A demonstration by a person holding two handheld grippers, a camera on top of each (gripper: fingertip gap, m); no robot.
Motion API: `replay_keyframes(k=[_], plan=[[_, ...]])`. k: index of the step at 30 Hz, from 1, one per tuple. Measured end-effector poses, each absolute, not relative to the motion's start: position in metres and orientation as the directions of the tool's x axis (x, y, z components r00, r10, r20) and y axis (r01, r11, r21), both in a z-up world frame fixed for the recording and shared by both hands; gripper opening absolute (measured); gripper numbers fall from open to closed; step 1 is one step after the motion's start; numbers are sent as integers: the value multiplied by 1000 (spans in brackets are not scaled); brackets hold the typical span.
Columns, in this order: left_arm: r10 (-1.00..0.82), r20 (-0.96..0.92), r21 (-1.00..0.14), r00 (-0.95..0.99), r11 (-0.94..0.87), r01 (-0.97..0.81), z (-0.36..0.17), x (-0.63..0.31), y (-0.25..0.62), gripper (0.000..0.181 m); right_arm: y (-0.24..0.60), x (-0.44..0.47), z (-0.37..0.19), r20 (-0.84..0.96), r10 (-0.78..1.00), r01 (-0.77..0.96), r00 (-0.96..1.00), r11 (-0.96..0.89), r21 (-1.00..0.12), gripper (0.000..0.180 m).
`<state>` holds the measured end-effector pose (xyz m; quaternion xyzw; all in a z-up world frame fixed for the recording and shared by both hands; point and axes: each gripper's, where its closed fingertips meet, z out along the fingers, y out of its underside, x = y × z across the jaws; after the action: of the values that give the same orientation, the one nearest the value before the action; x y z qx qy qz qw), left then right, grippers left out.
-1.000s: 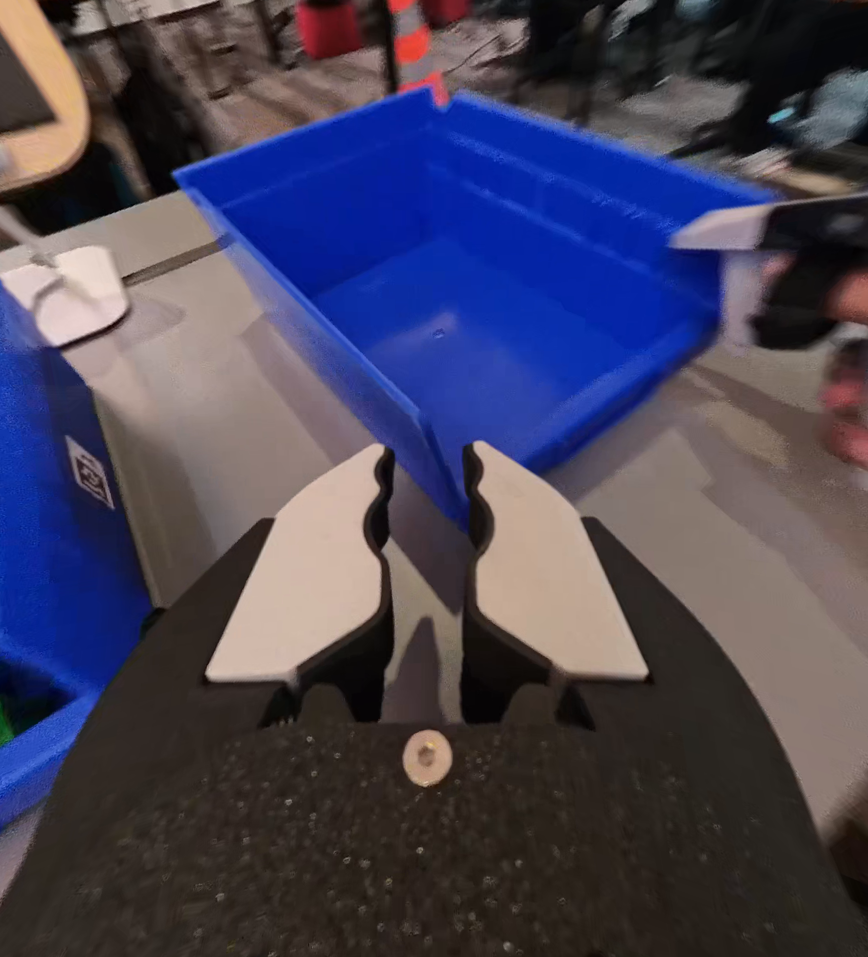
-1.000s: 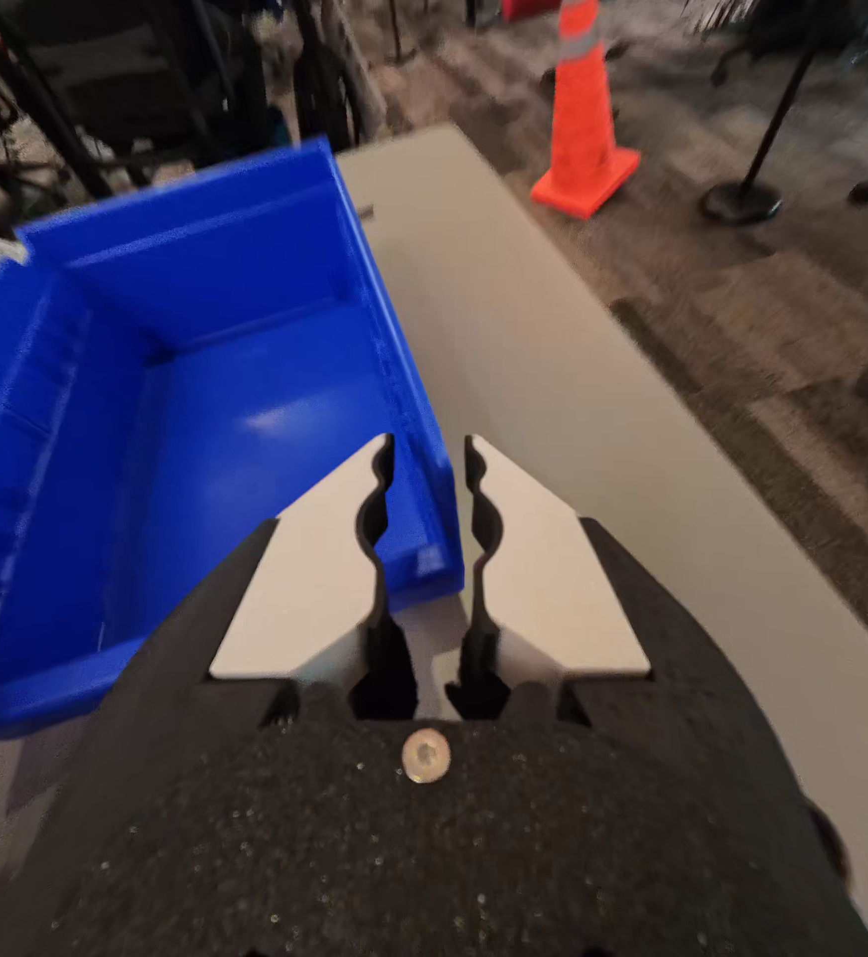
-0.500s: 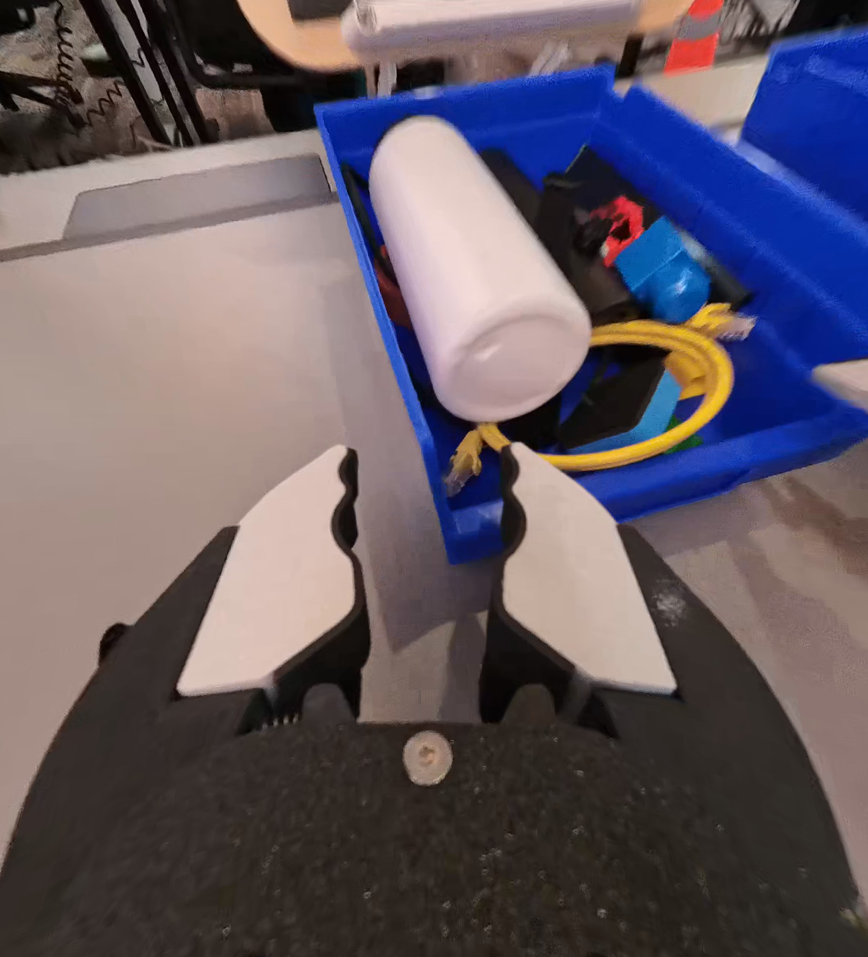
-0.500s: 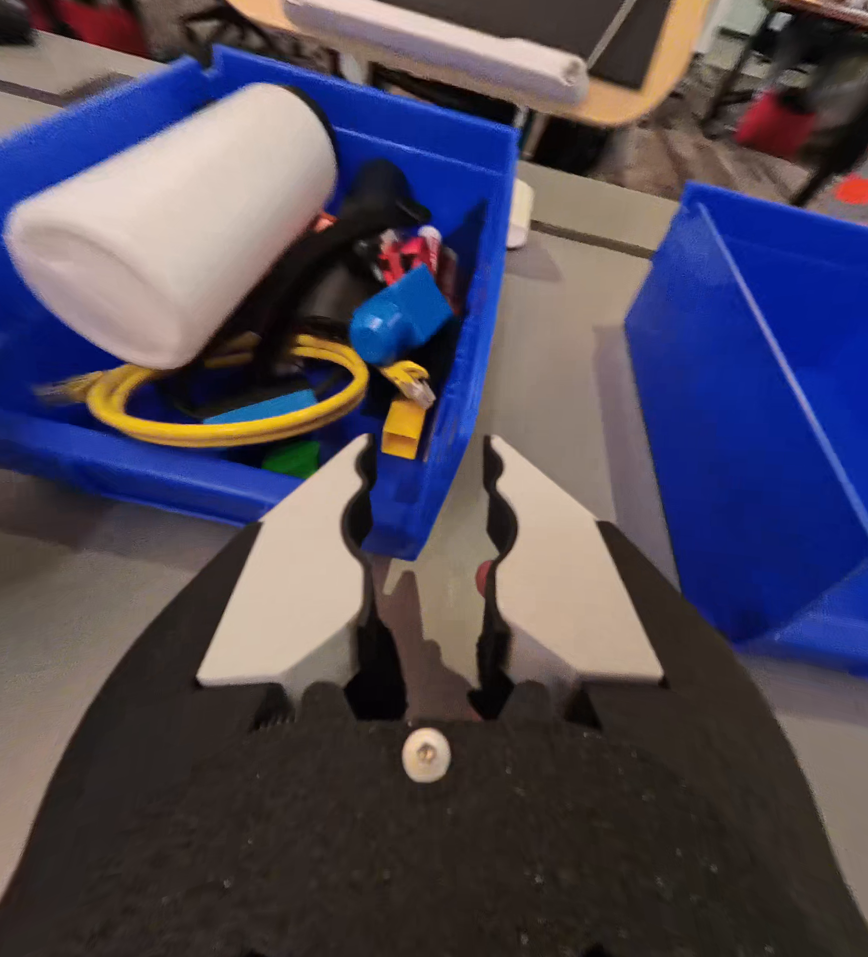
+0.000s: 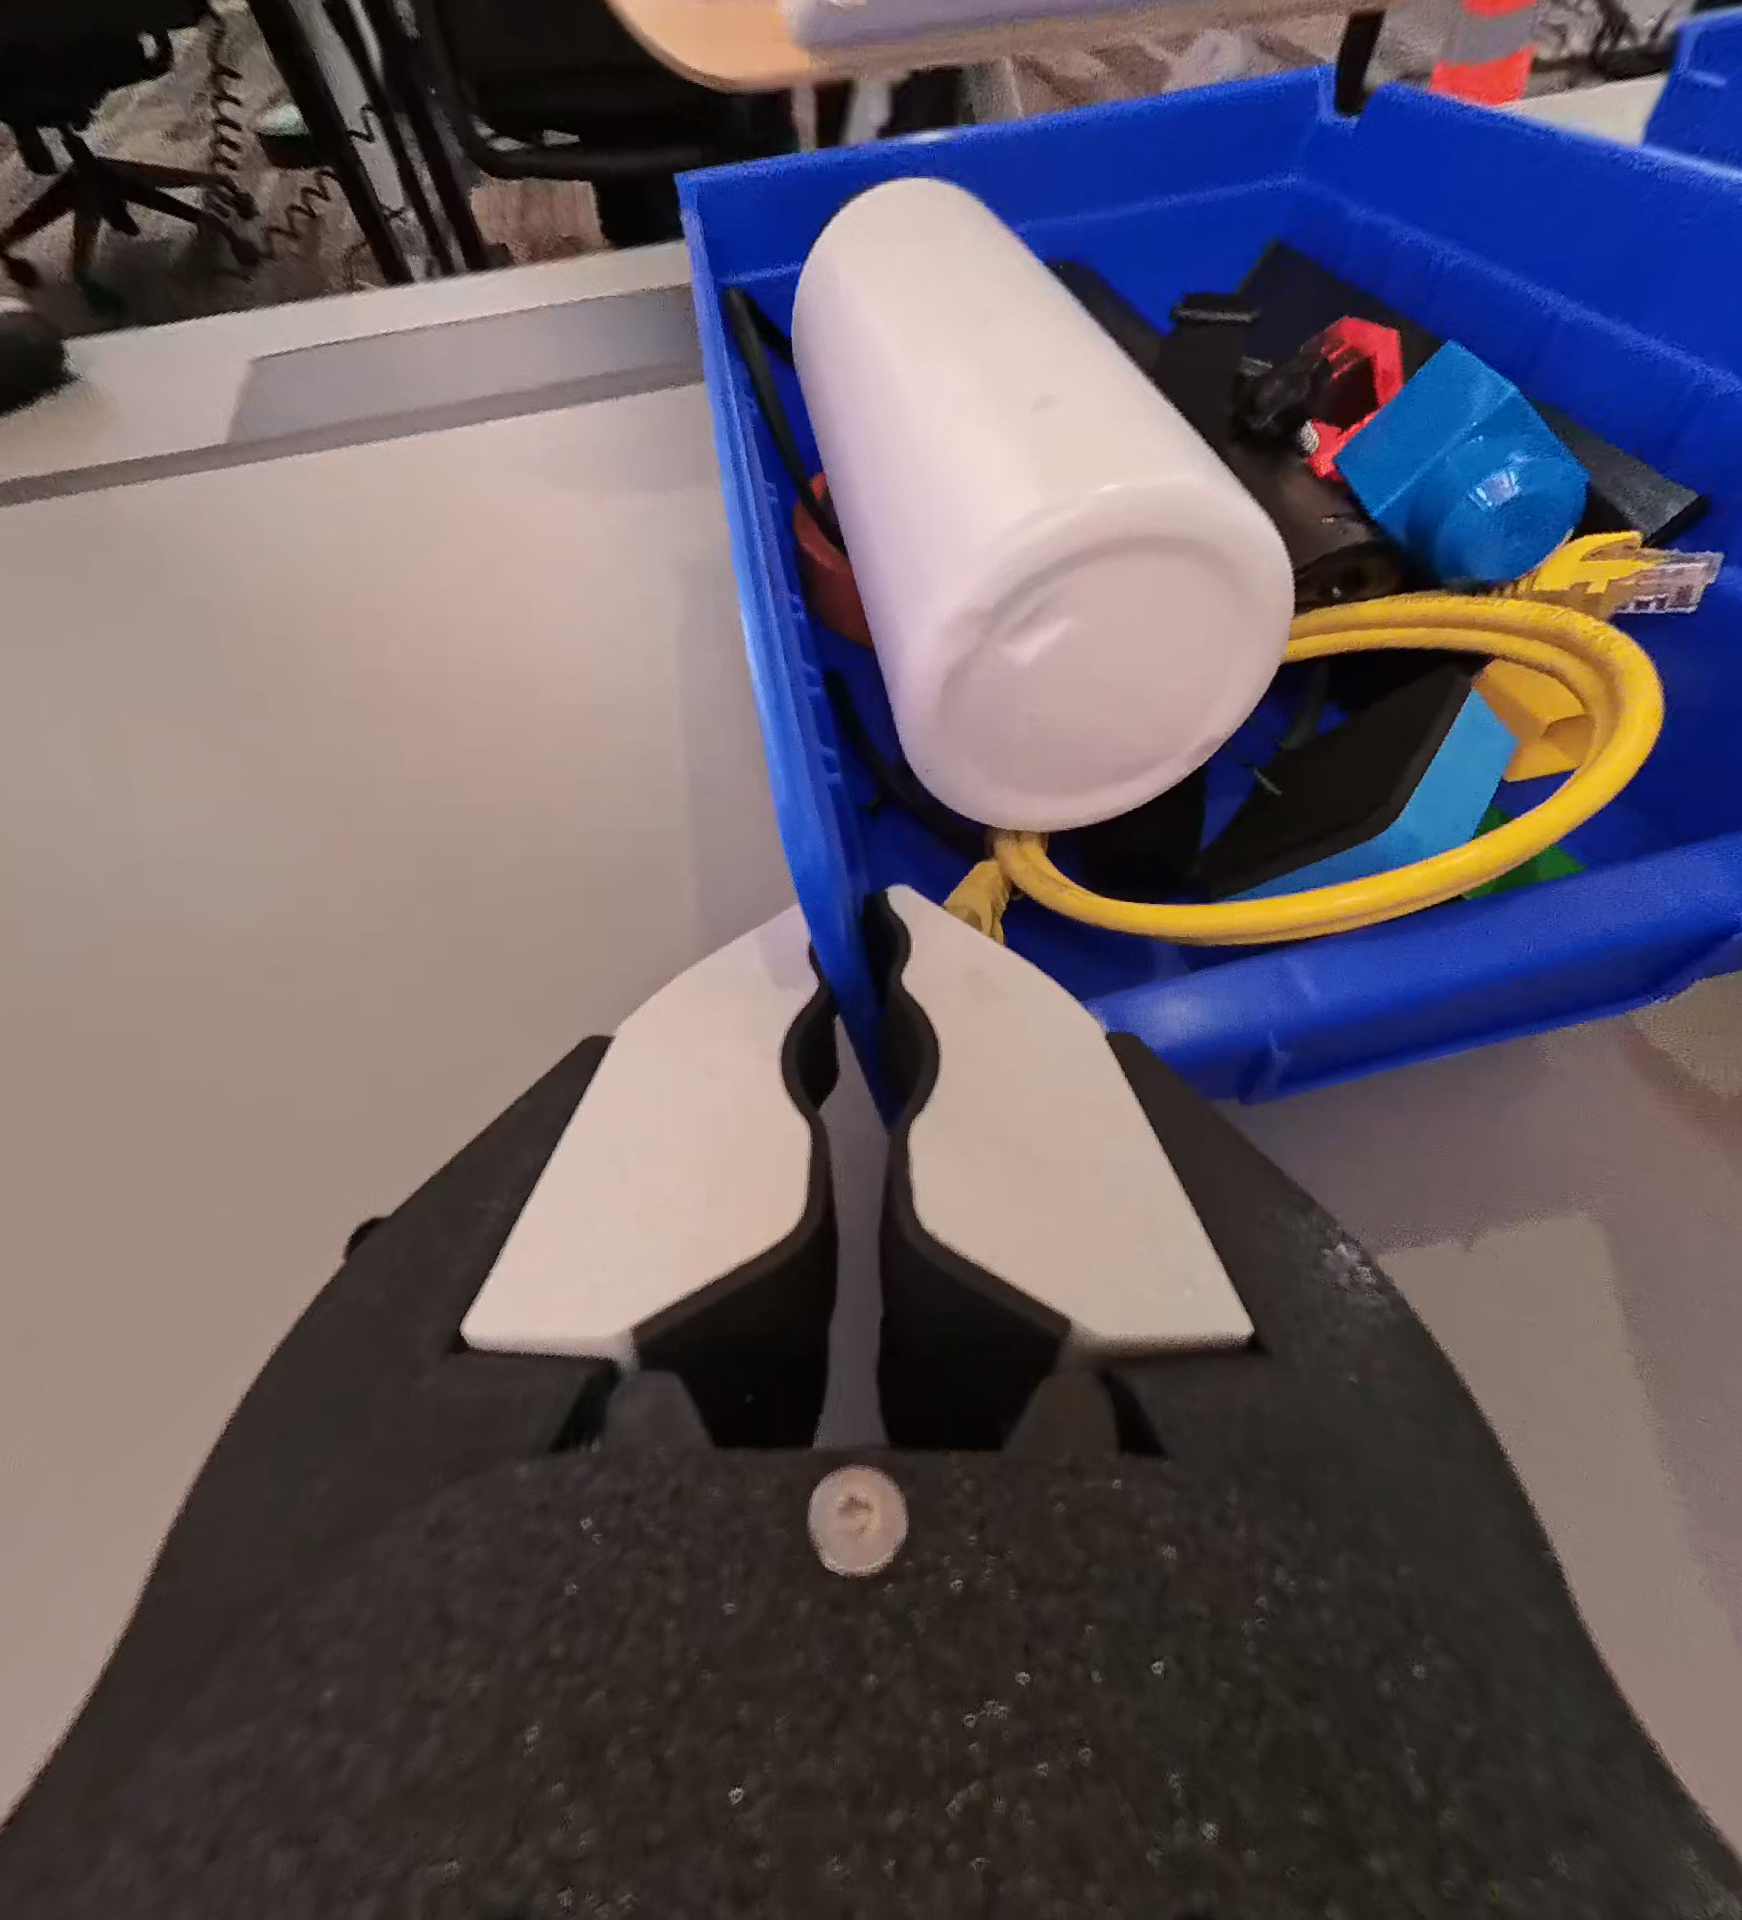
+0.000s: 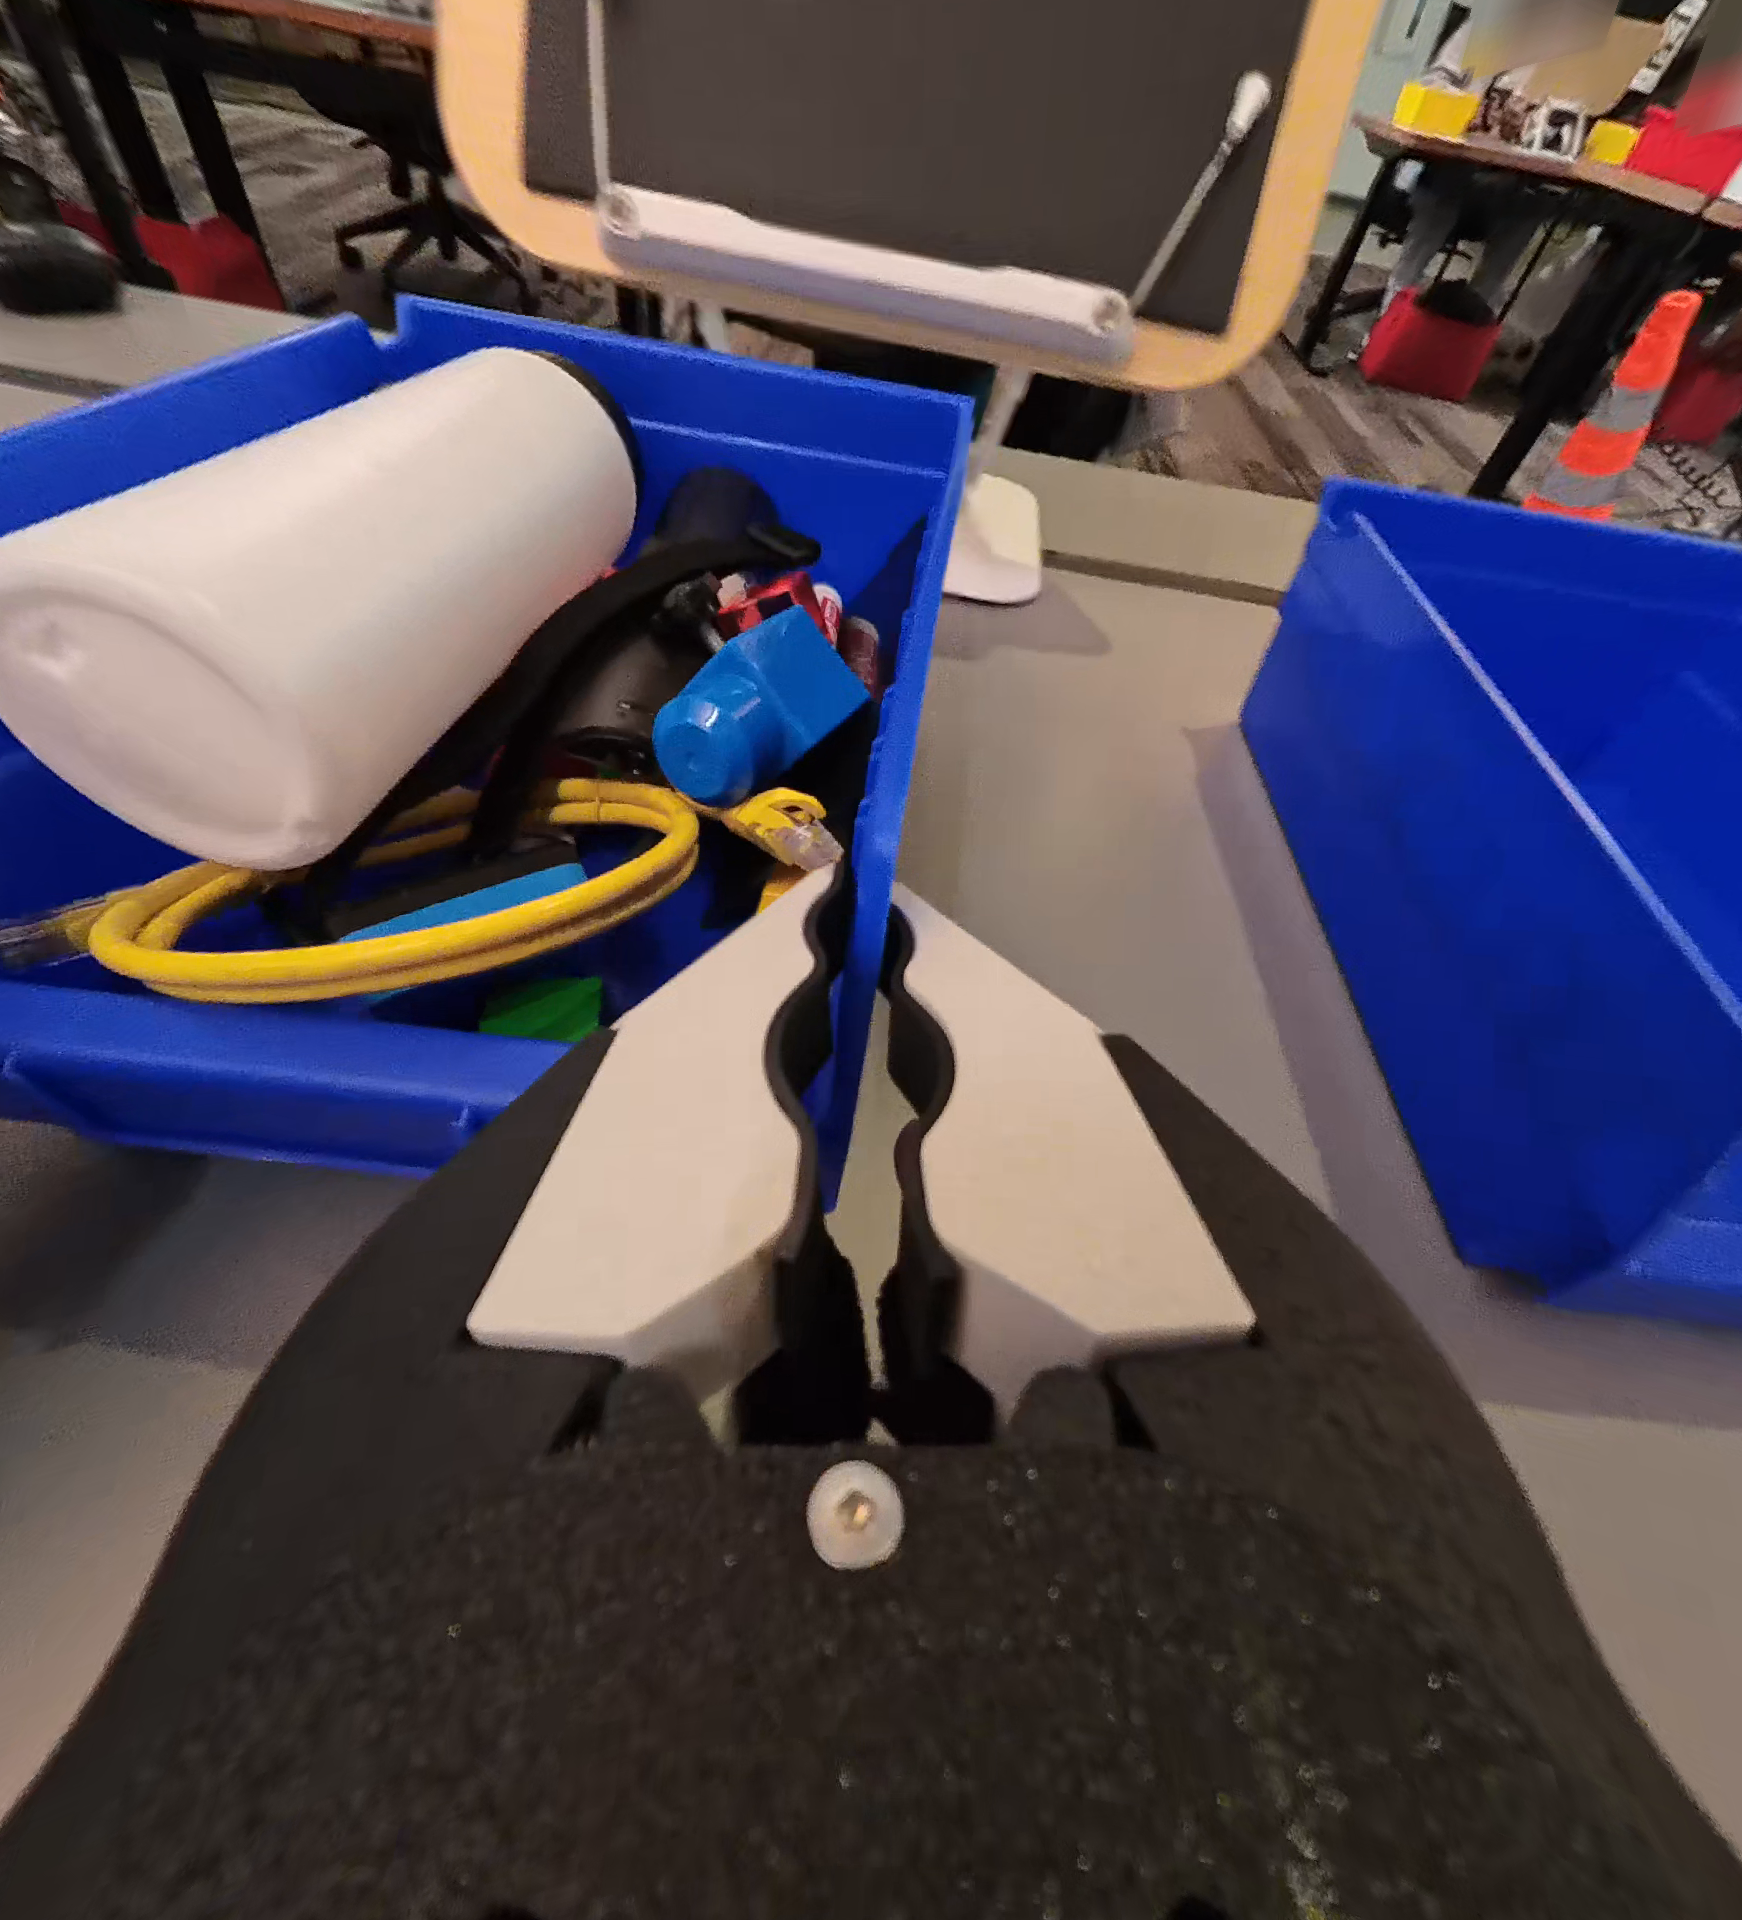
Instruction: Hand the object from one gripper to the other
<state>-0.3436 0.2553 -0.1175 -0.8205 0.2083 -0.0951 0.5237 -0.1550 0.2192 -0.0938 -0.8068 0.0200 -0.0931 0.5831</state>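
Left wrist view: a pale grey table point(image 5: 327, 831) fills most of the scene, and on it stands a blue bin point(image 5: 1469, 997) crowded with loose items. In the right wrist view a second blue bin point(image 6: 1532, 935) sits to the right of the first, apart from it, with bare table between them; the part of its inside that shows holds nothing. Beyond the table stands a dark panel with a light wooden rim point(image 6: 898, 104), and farther back on the floor an orange traffic cone point(image 6: 1615, 416). No item is held by either tool; all the items to hand over lie in the crowded bin. The largest is a white bottle point(image 5: 1012, 499) lying on its side on top of the pile, flat base toward the cameras. The left gripper point(image 5: 848, 914) hangs by the bin's near left corner, its pale fingers drawn almost together with only a thin slit between them and nothing pinched. The right gripper point(image 6: 862, 894) hangs by the same bin's near right corner, likewise nearly pressed together and carrying nothing. Under the bottle coils a yellow cable point(image 5: 1366, 894) with a clear plug at its end. Beside it rests a blue block with a round cap point(image 5: 1459, 488), then a small red part point(image 5: 1360, 364), and a green piece point(image 6: 540, 1008) at the bottom.
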Motion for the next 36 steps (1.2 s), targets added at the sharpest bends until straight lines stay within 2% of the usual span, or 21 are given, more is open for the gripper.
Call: replay_keyframes(k=[8,14,18,23,27,30,33,36], plan=[[-297,-153,-926,942,-290,-242,-79,-489,275,1,260,-298,-75,88,6,86,996,-265,-960,3],[-321,-182,-894,929,-339,-293,-118,-559,311,3,293,-366,-117,66,61,83,996,-339,-937,5],[-313,-137,-904,940,-348,-248,-132,-568,315,2,290,-375,-127,8,112,46,994,-346,-937,8],[-241,30,-903,970,-422,-77,-135,-574,310,6,262,-389,-120,-94,398,84,912,-408,-909,20],[-166,83,-919,983,-393,11,-119,-591,291,28,208,-368,-118,-202,607,166,768,-493,-854,32],[-107,143,-933,984,-346,98,-103,-597,271,29,176,-324,-119,-257,656,191,709,-530,-826,40],[-135,208,-928,969,-341,152,-97,-577,254,29,161,-259,-123,-216,619,181,756,-514,-838,43],[-230,175,-920,957,-385,75,-106,-537,235,29,147,-187,-117,-181,502,75,846,-449,-891,43]])
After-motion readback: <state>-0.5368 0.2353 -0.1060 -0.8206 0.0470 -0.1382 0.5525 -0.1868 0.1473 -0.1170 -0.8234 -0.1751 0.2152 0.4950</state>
